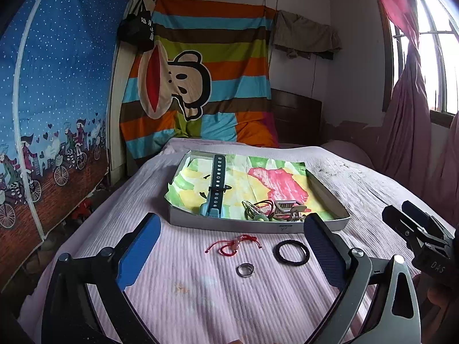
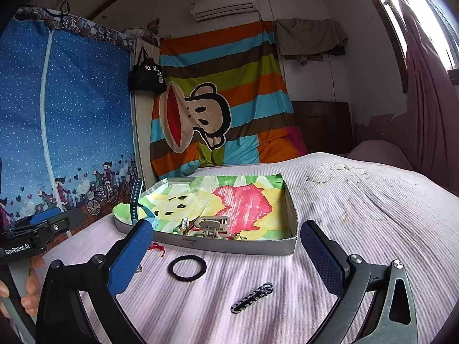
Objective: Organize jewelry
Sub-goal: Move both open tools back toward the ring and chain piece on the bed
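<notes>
A shallow white box (image 1: 258, 226) (image 2: 291, 209) lined with colourful paper sits on the pink bedspread. Inside lie a teal watch (image 1: 215, 189) (image 2: 135, 200), a beige hair claw (image 1: 287, 207) (image 2: 213, 226) and small trinkets (image 1: 255, 210). In front of the box lie a red string bracelet (image 1: 233, 243), a silver ring (image 1: 245, 270), a black hair tie (image 1: 290, 253) (image 2: 187, 267) and a black-and-white hair clip (image 2: 252, 297). My left gripper (image 1: 232, 252) stands open above the bracelet and ring, holding nothing. My right gripper (image 2: 226, 255) is open too, empty, with the hair tie and clip between its fingers' lines.
The bed (image 1: 200, 301) runs to a striped monkey blanket (image 1: 200, 86) at the far wall. A blue fabric wardrobe (image 1: 51, 100) stands on the left, pink curtains (image 1: 410, 114) and a window on the right. A hand (image 2: 28, 286) holds the left gripper's handle.
</notes>
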`<state>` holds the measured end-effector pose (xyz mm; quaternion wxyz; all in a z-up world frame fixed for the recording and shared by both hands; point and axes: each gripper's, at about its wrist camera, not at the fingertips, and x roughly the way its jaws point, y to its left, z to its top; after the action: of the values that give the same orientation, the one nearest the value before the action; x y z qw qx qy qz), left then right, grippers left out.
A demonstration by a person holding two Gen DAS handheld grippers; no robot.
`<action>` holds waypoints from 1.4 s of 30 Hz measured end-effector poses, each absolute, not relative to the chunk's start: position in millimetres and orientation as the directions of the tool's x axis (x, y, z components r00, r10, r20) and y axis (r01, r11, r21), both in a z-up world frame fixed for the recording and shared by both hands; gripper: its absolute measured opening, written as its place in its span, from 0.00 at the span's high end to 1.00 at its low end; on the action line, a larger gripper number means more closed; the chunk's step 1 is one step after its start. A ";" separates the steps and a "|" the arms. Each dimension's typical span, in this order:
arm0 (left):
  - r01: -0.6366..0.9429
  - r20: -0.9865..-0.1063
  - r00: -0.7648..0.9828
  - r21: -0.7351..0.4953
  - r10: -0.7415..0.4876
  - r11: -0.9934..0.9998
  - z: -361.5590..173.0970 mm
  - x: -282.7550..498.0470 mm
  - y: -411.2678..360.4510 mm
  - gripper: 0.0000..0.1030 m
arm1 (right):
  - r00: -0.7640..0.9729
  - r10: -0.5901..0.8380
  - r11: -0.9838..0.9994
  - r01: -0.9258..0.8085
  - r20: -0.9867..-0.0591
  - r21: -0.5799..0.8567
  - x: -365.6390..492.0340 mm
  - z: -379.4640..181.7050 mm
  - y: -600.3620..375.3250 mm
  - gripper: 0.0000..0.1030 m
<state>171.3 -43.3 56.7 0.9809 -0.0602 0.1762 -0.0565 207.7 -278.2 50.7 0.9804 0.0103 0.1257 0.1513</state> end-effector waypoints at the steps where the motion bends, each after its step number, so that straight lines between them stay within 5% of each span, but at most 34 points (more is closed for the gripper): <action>1: 0.090 -0.339 0.931 -0.138 -0.132 0.986 56.1 169.4 -43.0 0.05 | 0.922 0.300 0.954 -0.296 -0.243 0.056 204.8 50.2 -278.2 0.00; 10: 0.106 -0.369 0.918 -0.120 -0.144 0.987 44.0 157.8 -41.5 0.05 | 0.916 0.281 0.957 -0.292 -0.286 0.005 195.8 39.2 -275.1 0.00; 30: 0.206 -0.607 0.750 -0.164 -0.263 0.965 -11.1 210.9 -48.2 0.05 | 0.797 0.230 0.971 -0.223 -0.559 0.082 241.0 -9.2 -280.5 0.00; 42: 0.214 -0.665 0.694 -0.178 -0.277 0.961 -26.4 240.0 -53.7 0.15 | 0.723 0.251 0.968 -0.190 -0.644 0.164 266.6 -29.3 -285.7 0.28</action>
<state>240.0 -53.7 -26.4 0.9193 -0.0434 0.3677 -0.1335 266.6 -285.7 -29.3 0.9272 0.0431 0.3527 0.1189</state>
